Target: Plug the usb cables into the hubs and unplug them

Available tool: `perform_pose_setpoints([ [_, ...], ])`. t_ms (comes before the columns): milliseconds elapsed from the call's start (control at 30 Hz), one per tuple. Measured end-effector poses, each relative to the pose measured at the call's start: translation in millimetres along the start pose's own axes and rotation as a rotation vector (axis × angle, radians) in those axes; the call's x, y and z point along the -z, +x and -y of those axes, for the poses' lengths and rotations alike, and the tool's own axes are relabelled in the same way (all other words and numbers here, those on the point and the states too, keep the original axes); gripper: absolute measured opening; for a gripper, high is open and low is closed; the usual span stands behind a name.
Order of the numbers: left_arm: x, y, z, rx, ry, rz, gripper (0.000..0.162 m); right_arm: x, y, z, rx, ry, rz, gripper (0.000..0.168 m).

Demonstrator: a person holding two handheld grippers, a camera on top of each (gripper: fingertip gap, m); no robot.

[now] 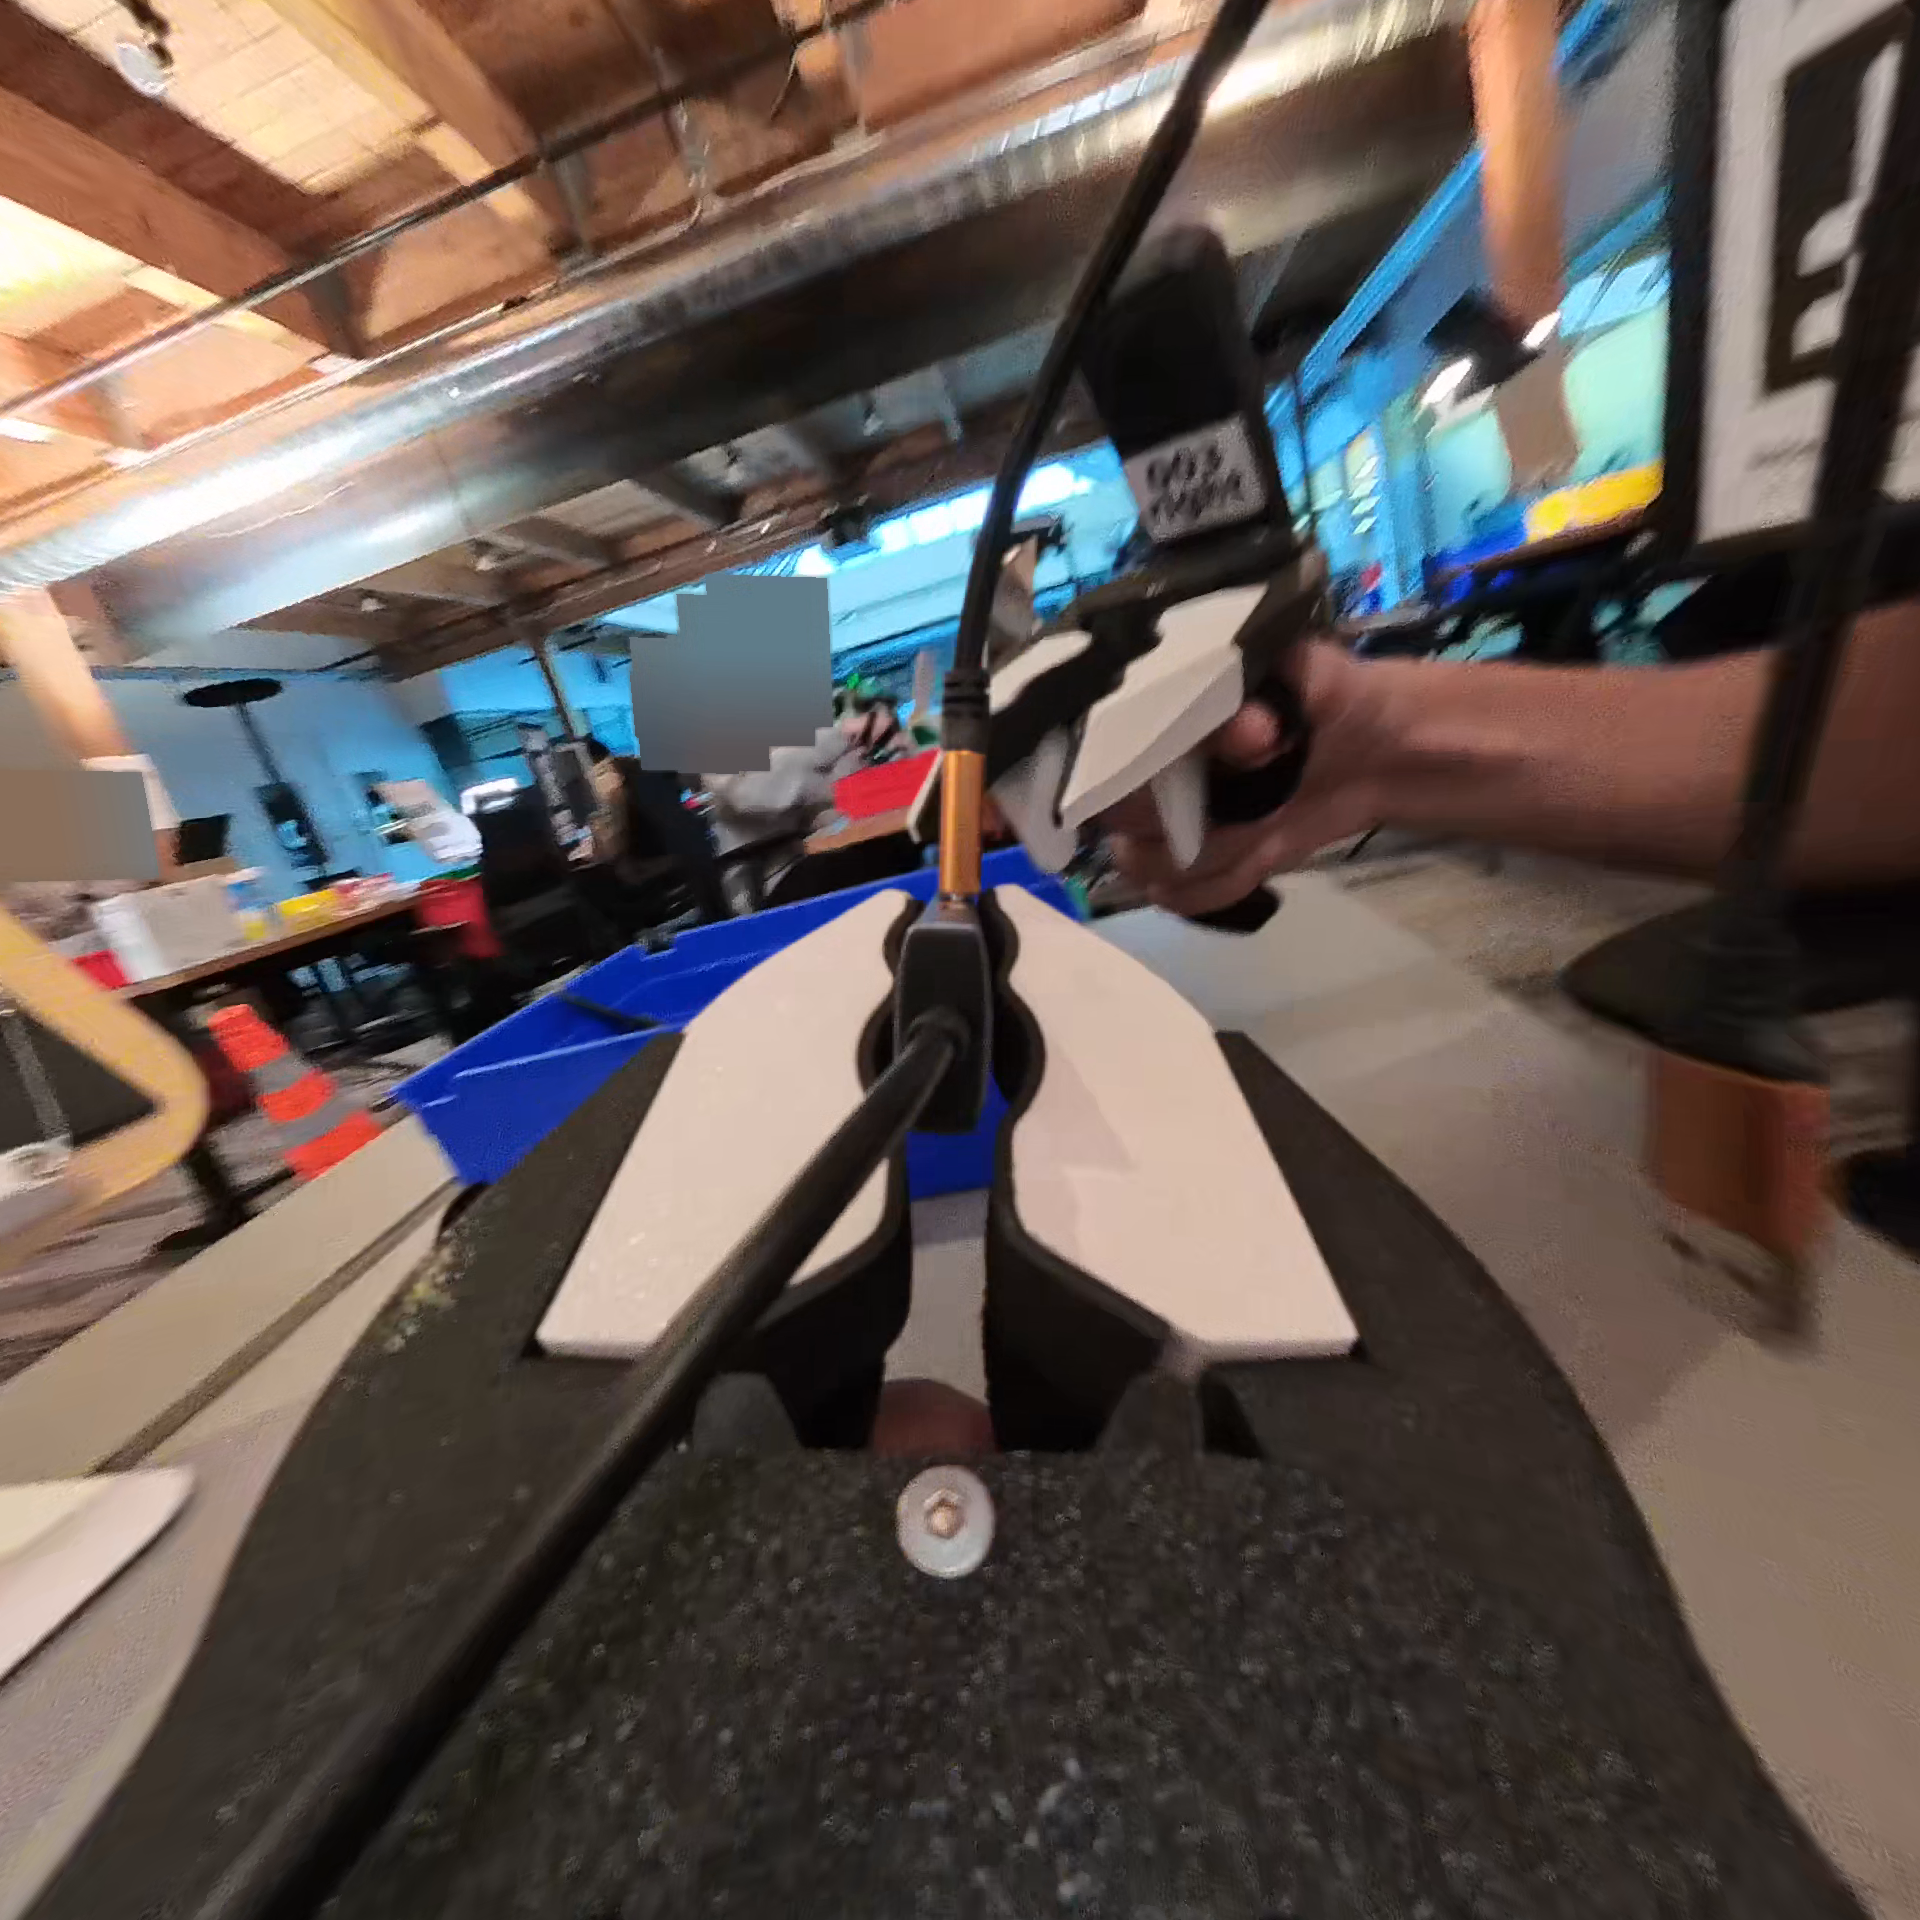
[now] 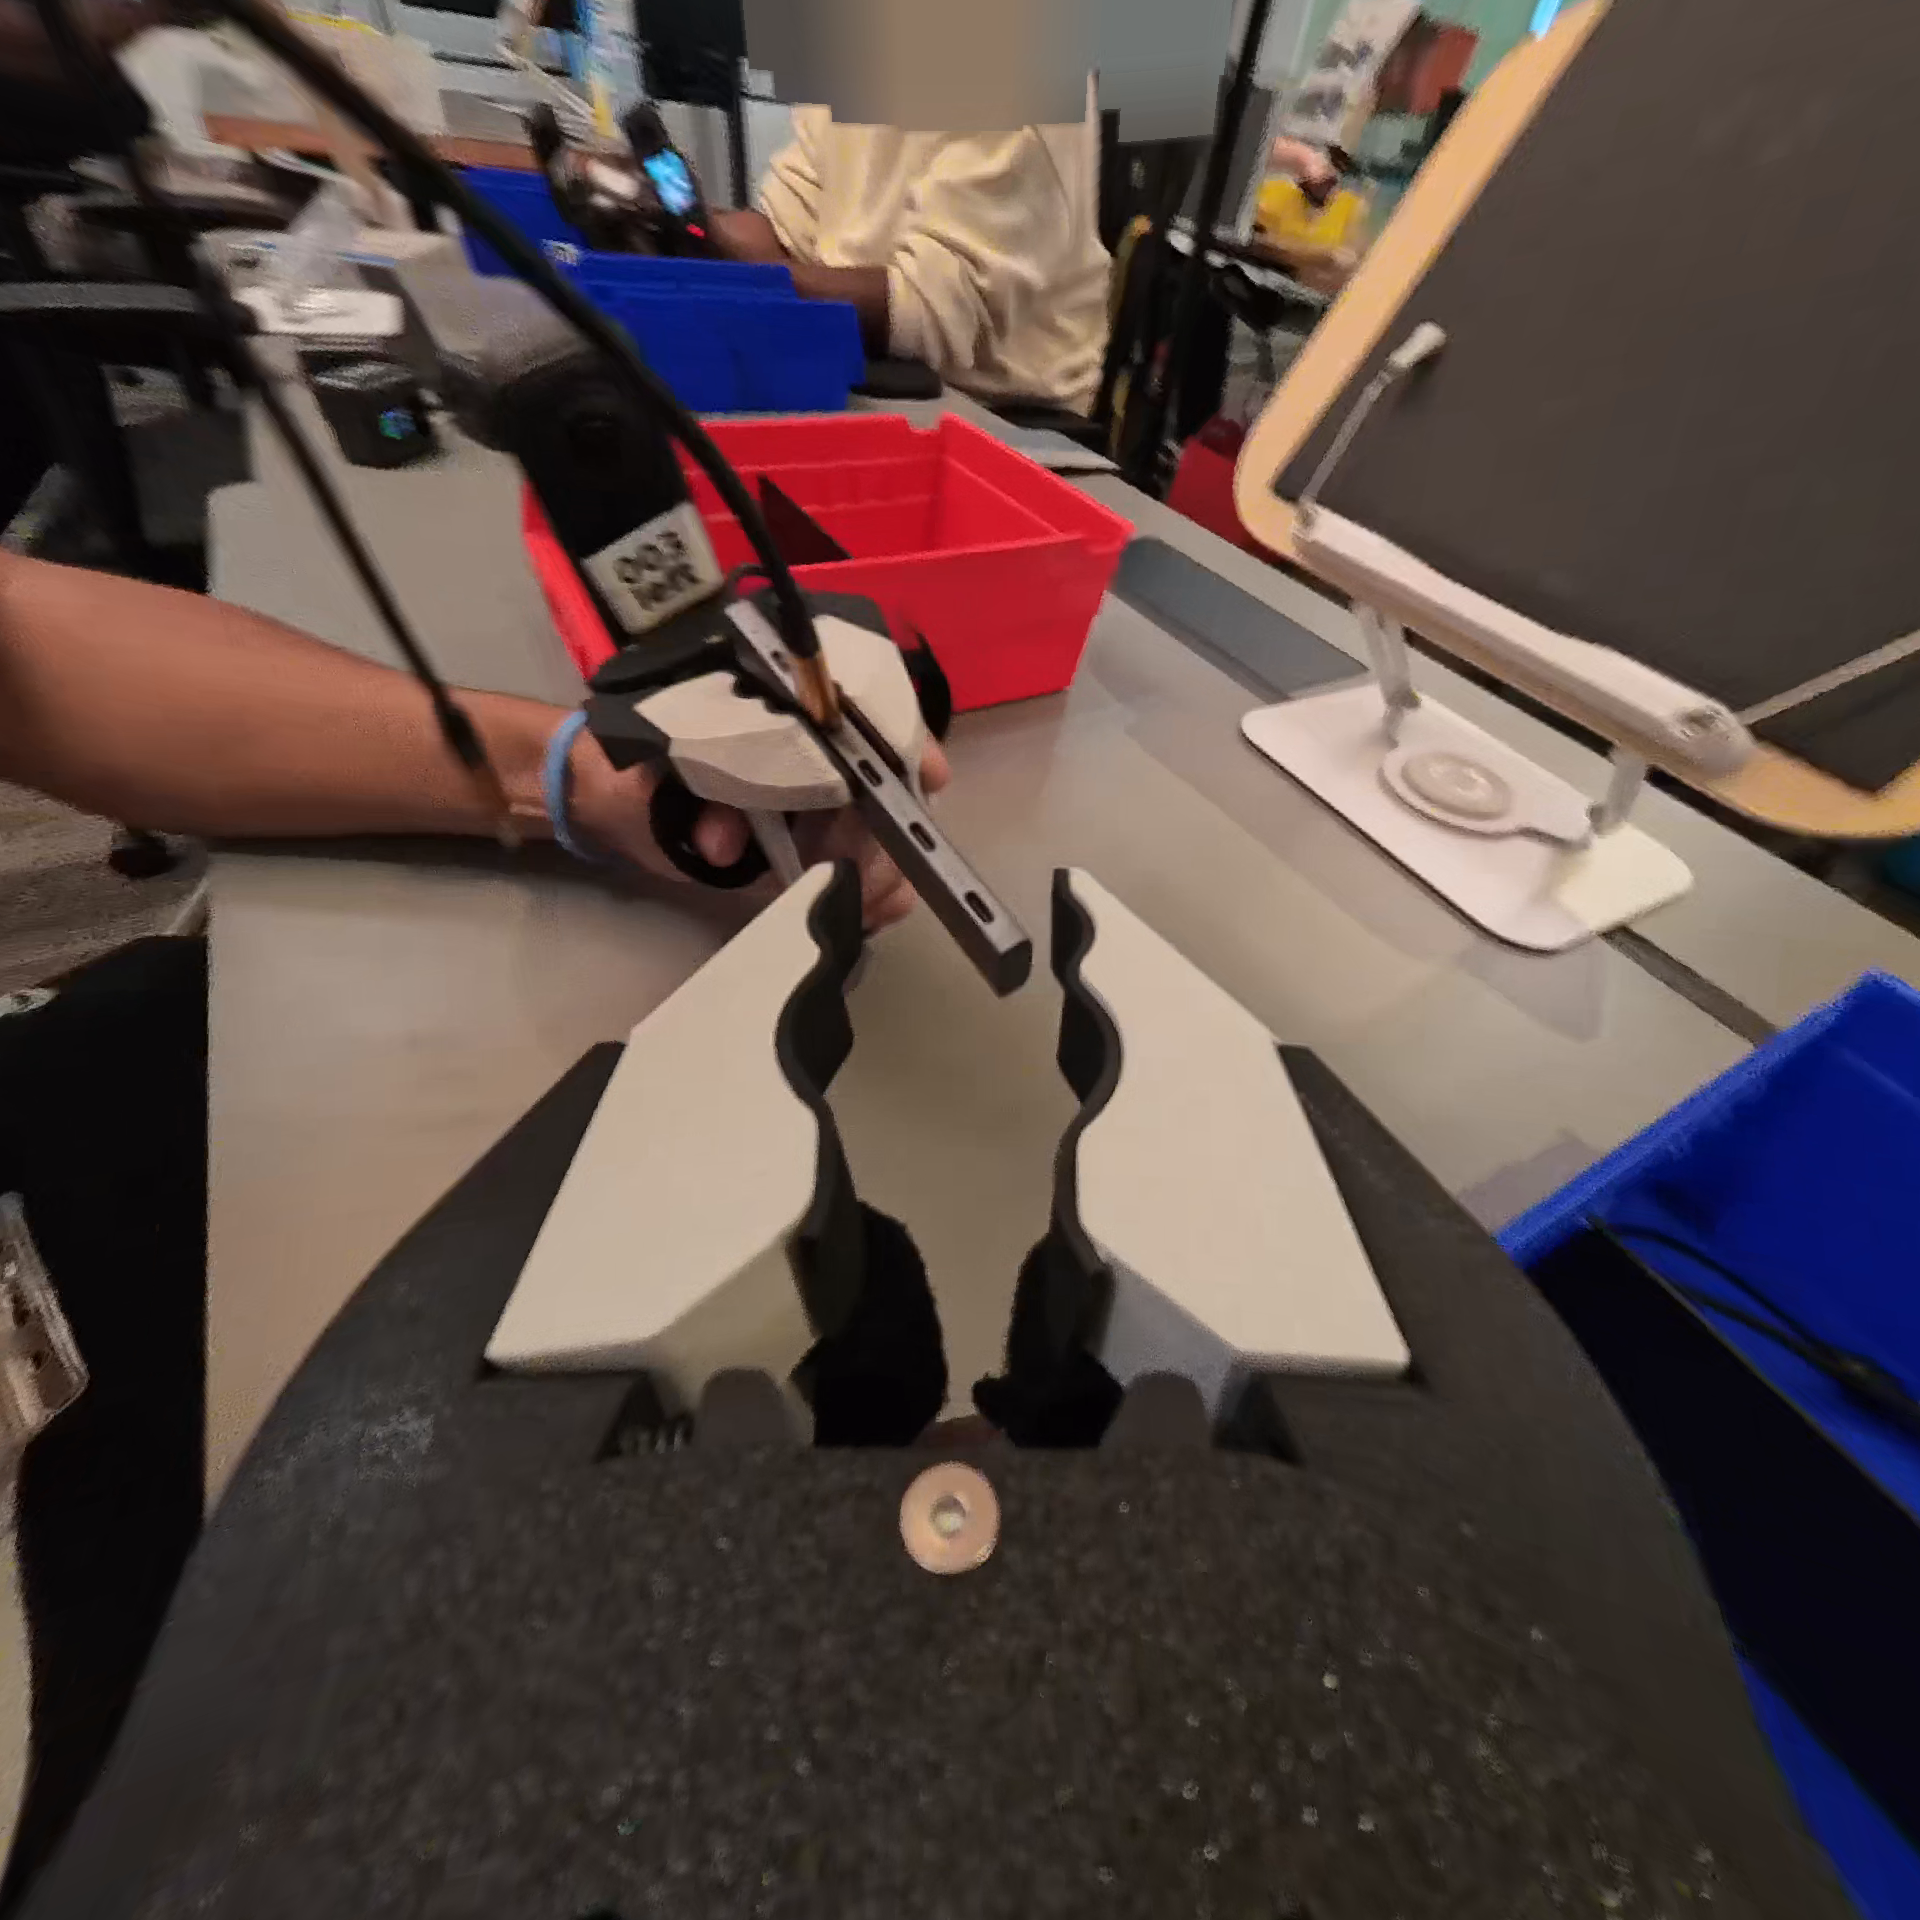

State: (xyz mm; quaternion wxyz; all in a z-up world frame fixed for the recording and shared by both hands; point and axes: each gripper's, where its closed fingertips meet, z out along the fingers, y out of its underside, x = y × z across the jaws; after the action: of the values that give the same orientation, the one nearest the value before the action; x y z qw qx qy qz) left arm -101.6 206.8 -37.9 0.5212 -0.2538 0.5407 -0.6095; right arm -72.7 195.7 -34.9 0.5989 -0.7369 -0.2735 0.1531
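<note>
Right now your left gripper [image 1: 948, 997] is clamped on a slim grey hub [image 2: 902, 821], with a black cable [image 1: 1049, 416] plugged into it by a gold connector [image 1: 958, 823]. Your right gripper [image 2: 951, 935] is spread apart, holding nothing, the hub's free end just between its tips. Beyond the hub sits a red bin [image 2: 977, 561]; right of it, a tablet stand [image 2: 1475, 821]

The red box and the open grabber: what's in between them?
In the right wrist view, the left gripper sits between the red bin and the open right gripper, clamping a slotted grey bar plugged with a black cable.
</note>
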Motion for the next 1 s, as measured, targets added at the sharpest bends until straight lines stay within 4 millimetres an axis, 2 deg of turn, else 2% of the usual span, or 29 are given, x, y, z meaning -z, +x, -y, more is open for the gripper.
perform_pose_setpoints([
  [100,-2.4,17.0,8.5,0.103,0.060,-0.105,0.010,-5.7,-18.0,0.2,0.028,0.049,0.082,0.033],
  [200,-3.3,26.8,17.1,0.197,0.118,-0.170,0.010,-11.4,-31.6,-3.3,0.049,0.060,0.141,0.029],
  [267,-4.5,33.3,19.0,0.226,0.130,-0.205,0.010,-13.1,-41.7,1.2,0.037,0.099,0.191,0.024],
  [300,-5.6,37.2,18.3,0.224,0.125,-0.220,0.010,-14.2,-46.0,2.7,0.033,0.113,0.211,0.019],
  [333,-6.3,41.2,17.8,0.227,0.120,-0.239,0.010,-14.6,-51.9,2.0,0.037,0.115,0.244,0.008],
  [467,-7.1,41.6,13.9,0.269,0.097,-0.246,0.010,-14.5,-49.9,-2.9,0.053,0.083,0.233,0.008],
  [600,-3.9,33.4,8.7,0.319,0.086,-0.231,0.013,-4.4,-40.1,-0.4,0.104,0.073,0.176,0.008],
  [833,-0.4,35.6,17.1,0.388,0.163,-0.279,0.010,-4.6,-47.6,8.1,0.082,0.075,0.195,0.008],
  [1000,2.1,38.1,17.2,0.395,0.147,-0.315,0.010,-9.2,-51.6,7.3,0.076,0.054,0.191,0.008],
])
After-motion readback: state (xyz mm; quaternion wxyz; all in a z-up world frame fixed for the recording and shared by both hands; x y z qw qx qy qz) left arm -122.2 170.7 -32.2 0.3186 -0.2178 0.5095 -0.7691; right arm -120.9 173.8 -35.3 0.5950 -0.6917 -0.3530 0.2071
